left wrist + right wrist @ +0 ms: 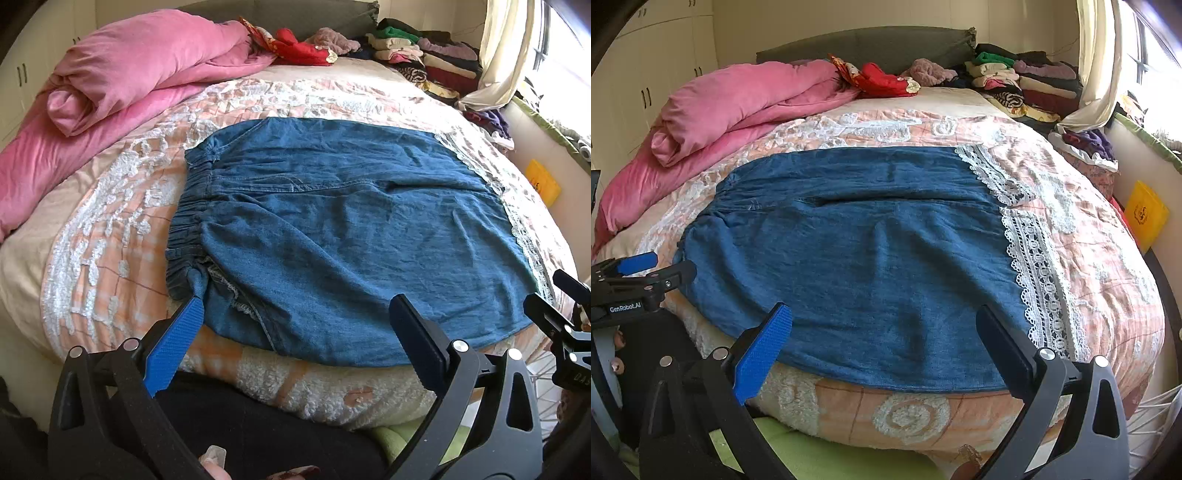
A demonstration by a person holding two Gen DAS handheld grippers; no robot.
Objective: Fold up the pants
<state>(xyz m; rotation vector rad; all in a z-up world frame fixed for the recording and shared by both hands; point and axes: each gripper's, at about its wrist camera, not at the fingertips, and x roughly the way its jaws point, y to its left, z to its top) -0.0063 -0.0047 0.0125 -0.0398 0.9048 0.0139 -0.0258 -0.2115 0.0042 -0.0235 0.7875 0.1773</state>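
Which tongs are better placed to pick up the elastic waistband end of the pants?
Probably the left tongs: open, beside the gathered waistband of the blue denim pants.

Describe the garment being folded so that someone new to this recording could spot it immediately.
Start at the bed, with its peach quilt patterned in white. The pants lie spread flat across the quilt's near half, just beyond both open tools. They are the only blue denim there, with a gathered elastic waistband at the left and white lace trim along the right edge.
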